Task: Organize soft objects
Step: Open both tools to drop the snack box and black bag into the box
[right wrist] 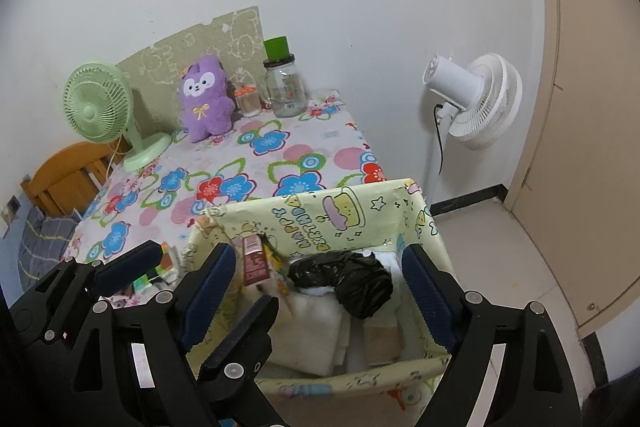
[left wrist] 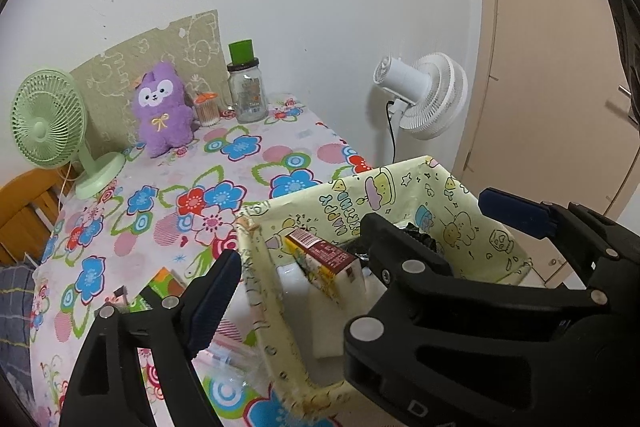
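Both grippers, left (left wrist: pixel 356 239) and right (right wrist: pixel 320 267), hover with fingers spread, empty, over the bin (right wrist: pixel 360 203), seemingly mostly filled; the purple plush (right wrist: pixel 206 99) waits at eleven o'clock.

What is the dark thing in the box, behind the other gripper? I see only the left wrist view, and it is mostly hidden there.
Observer: It is a crumpled black plastic bag. It lies on folded white cloths inside the box.
Operator: Does the right gripper hold it?
Observer: No. The right gripper is open, and the bag sits unclamped between its wide jaws.
Operator: Is anything else near the bag?
Observer: Yes, a beige folded piece lies beside the white cloths, just below the bag in the picture.
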`<action>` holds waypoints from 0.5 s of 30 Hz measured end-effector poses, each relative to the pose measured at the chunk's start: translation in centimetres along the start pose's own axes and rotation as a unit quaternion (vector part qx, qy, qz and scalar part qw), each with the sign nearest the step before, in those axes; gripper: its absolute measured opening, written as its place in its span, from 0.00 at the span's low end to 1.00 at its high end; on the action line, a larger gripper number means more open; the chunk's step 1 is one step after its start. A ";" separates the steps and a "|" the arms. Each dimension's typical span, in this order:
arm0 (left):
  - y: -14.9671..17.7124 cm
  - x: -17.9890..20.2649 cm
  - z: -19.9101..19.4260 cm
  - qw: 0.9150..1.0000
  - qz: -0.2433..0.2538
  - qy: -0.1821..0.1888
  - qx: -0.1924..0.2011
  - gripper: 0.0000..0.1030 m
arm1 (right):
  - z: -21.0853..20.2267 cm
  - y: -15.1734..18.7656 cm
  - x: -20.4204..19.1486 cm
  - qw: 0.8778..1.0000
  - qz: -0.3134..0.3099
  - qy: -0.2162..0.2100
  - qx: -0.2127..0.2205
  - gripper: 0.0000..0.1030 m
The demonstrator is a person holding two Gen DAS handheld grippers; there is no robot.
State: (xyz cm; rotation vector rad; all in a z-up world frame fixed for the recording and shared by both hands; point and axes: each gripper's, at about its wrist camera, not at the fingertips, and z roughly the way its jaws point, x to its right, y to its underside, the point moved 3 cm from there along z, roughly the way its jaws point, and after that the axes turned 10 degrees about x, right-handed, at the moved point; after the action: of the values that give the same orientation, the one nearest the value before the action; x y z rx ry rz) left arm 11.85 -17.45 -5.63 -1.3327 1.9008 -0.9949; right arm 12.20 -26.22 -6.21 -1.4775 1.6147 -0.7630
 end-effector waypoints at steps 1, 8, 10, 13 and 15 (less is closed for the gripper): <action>0.0 -0.1 -0.3 1.000 0.000 0.000 0.003 0.84 | -0.3 0.0 -0.2 1.000 0.000 0.000 0.001 0.85; 0.0 -1.2 -3.3 1.000 0.002 -0.009 0.028 0.87 | -3.0 -0.3 -2.1 0.999 -0.015 0.014 0.033 0.90; 0.0 -1.6 -4.0 0.999 0.000 -0.008 0.032 0.88 | -3.7 -0.4 -2.8 0.999 -0.021 0.016 0.042 0.91; 0.0 -2.3 -5.1 0.999 -0.003 -0.010 0.042 0.88 | -4.6 -0.5 -3.8 0.998 -0.023 0.014 0.050 0.91; 0.2 -2.8 -5.9 0.999 -0.005 -0.011 0.049 0.90 | -5.2 -0.4 -4.5 0.998 -0.026 0.013 0.056 0.91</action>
State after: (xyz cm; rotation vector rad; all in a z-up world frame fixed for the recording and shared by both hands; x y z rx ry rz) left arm 7.82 -13.34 -2.42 -1.2924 1.8080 -1.0605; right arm 7.89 -22.32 -2.53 -1.4390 1.5336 -0.8902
